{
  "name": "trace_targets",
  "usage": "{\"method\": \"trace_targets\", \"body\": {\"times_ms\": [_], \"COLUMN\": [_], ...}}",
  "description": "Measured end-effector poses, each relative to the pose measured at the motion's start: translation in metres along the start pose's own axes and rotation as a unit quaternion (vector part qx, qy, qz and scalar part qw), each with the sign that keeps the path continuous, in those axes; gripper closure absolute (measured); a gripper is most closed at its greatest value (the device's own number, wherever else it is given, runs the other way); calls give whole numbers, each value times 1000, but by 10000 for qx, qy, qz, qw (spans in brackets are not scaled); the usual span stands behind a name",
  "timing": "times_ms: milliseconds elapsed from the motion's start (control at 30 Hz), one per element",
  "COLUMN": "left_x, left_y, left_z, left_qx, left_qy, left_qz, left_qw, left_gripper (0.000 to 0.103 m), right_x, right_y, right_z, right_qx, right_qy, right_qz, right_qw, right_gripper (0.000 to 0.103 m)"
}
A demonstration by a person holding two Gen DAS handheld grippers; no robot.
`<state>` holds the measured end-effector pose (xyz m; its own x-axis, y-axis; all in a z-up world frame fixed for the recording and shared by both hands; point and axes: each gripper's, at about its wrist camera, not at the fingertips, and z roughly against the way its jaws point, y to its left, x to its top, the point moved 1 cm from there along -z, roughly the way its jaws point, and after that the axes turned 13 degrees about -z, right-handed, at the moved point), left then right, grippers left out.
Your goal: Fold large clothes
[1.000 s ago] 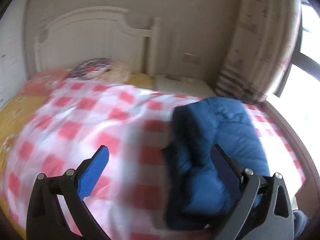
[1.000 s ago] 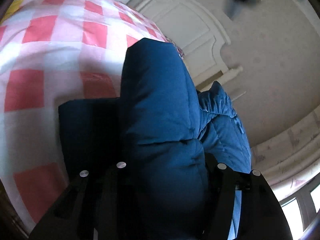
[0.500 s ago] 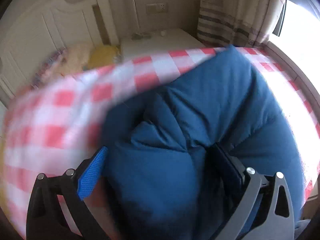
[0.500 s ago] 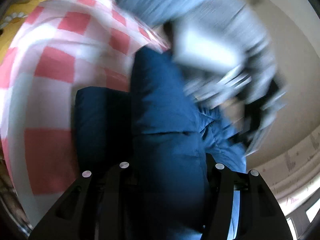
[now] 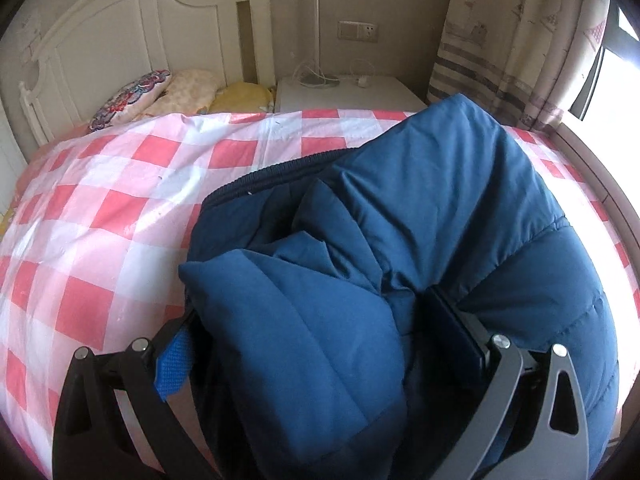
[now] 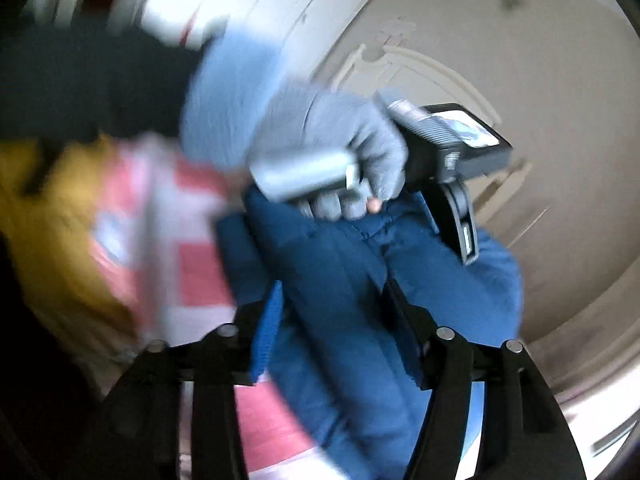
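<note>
A puffy blue jacket [image 5: 440,200] lies bunched on the red-and-white checked bed sheet [image 5: 120,200]. My left gripper [image 5: 314,344] stands wide over it, a thick fold bulging up between its fingers; the jaws are as far apart as before, so open. In the blurred right wrist view, my right gripper [image 6: 334,320] has a fold of the jacket [image 6: 440,280] filling the gap between its pads, and its jaws are opening. Above it a grey-gloved hand [image 6: 352,148] holds the other tool, one of its fingers [image 6: 466,236] reaching down onto the jacket.
A white headboard [image 5: 120,28] and pillows [image 5: 152,92] are at the far end of the bed. A white nightstand [image 5: 344,96] stands beside it, with a striped curtain [image 5: 500,40] and a bright window [image 5: 616,72] at right. Yellow bedding [image 6: 68,220] shows past the sheet's edge.
My left gripper came from over the bare sheet down onto the jacket and now straddles a fold. The right gripper swung up and turned; its pads now show beside the fold.
</note>
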<state>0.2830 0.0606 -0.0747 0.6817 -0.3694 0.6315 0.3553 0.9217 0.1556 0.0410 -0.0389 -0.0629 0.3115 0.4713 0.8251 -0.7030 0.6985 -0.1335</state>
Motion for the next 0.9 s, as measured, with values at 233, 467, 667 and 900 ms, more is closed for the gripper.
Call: {"method": "trace_targets", "body": {"times_ms": [233,467,667,900], "left_x": [-4,-7,11,-19], "left_y": [-3,-2,0,10], "left_z": [9,14,59,28], "left_qx": [450,636,591,459], "left_qy": [-276,-337,-359,315], "left_qz": [30,96,135,1143], "left_qw": [9986,9974,9975,9919], "left_gripper": [2,2,2,2], "right_x": [23,1,0,-18], "right_y": [-68,-75,-78,-44], "right_z": [50,-2,-2,-13], "right_qx": [-458,-850,-916,-761], "right_qy": [-819,368,507,418], "right_qz": [-1942,-1889,-1716,-1625], "right_qw": [9765,9776,9796,9829], "right_gripper": [41,40,40,40]}}
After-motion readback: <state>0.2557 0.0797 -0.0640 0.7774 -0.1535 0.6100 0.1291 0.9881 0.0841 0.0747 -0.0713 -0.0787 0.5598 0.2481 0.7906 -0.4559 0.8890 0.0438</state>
